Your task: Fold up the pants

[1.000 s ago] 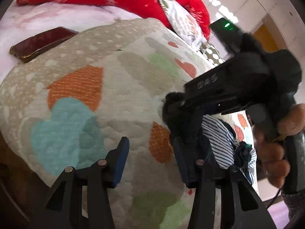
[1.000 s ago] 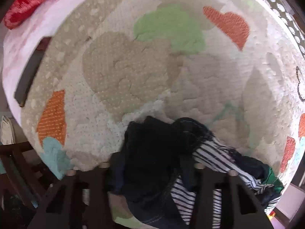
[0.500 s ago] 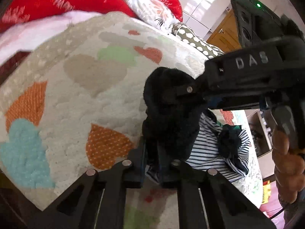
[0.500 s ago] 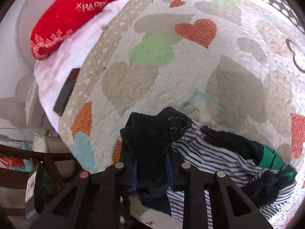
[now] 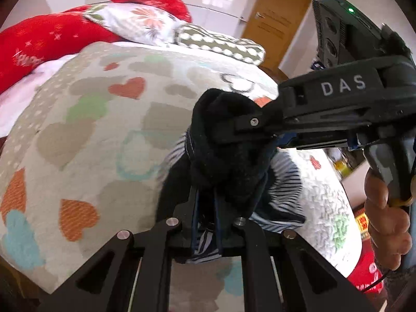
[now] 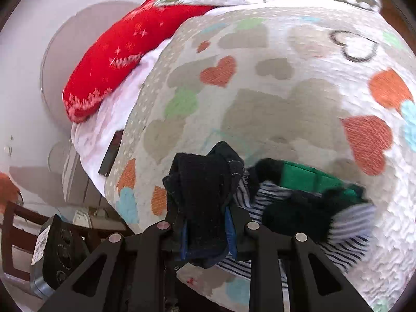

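Note:
The dark navy pants [image 5: 223, 140] hang bunched above the heart-patterned quilt [image 5: 85, 130]. My left gripper [image 5: 206, 208] is shut on a fold of them from below. My right gripper [image 6: 205, 223] is shut on the same bunch of pants [image 6: 202, 182]; in the left wrist view it reaches in from the right as a black tool marked DAS [image 5: 338, 111]. The rest of the pants trails down into a pile of clothes and is partly hidden.
A pile of striped [image 6: 345, 223] and green [image 6: 304, 176] clothes lies on the quilt [image 6: 260, 104] right of the pants. Red pillows [image 6: 122, 49] and patterned pillows [image 5: 145, 23] line the far side. A dark flat object [image 6: 111, 153] lies at the left edge of the bed.
My left gripper went from open to shut on the pants. Both grippers have lifted the dark bunch up off the clothes pile, and the views have tilted up toward the pillows.

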A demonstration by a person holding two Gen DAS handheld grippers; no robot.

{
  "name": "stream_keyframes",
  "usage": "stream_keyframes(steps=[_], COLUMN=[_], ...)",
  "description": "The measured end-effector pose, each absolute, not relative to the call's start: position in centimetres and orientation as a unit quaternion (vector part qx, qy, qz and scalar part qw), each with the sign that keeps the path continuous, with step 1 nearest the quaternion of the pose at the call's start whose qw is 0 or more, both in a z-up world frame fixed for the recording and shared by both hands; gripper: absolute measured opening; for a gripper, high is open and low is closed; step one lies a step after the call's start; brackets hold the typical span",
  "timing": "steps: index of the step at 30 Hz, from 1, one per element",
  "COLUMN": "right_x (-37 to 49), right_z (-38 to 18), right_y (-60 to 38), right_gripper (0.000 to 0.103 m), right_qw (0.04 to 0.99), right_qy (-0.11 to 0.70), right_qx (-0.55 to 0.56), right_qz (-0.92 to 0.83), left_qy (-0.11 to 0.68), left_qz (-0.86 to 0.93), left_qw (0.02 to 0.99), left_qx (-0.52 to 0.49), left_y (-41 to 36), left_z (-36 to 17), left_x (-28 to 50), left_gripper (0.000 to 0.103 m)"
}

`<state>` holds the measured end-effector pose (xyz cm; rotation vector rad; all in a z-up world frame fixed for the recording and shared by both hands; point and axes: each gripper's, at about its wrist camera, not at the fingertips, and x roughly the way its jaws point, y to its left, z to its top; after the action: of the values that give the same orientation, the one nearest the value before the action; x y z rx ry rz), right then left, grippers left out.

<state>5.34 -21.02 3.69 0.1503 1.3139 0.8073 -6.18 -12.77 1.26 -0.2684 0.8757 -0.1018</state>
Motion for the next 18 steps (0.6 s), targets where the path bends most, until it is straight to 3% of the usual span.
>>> stream_keyframes(steps=[6,8,13,18], right_x=[5.5,5.6,5.6,4.4], right_z=[3.2,2.4,1.1,4.6], right_y=[-26.6,-28.8,-32.9,-35.3], right_gripper=[0.025,0.025,0.029,0.031], right_qw=[0.731,0.736,0.778,0.808], right_qy=[0.582,0.579,0.564,0.505], right_qx=[0.099,0.116,0.094,0.127], right_qz=[0.342,0.331,0.26,0.276], left_qy=[0.439,0.438,0.441,0.441], left_qz=[-0.092,-0.106,-0.121,-0.078], left_qw=[0.885,0.882,0.873,0.876], left_qx=[-0.127,-0.138,-0.171,-0.182], left_y=[-16.2,-16.4,-14.8,-12.7], left_z=[0.5,0.3,0.1,-0.2], left_x=[-5.0,-5.5,-6.9,-6.4], left_gripper=[0.01,0.014,0.035,0.035])
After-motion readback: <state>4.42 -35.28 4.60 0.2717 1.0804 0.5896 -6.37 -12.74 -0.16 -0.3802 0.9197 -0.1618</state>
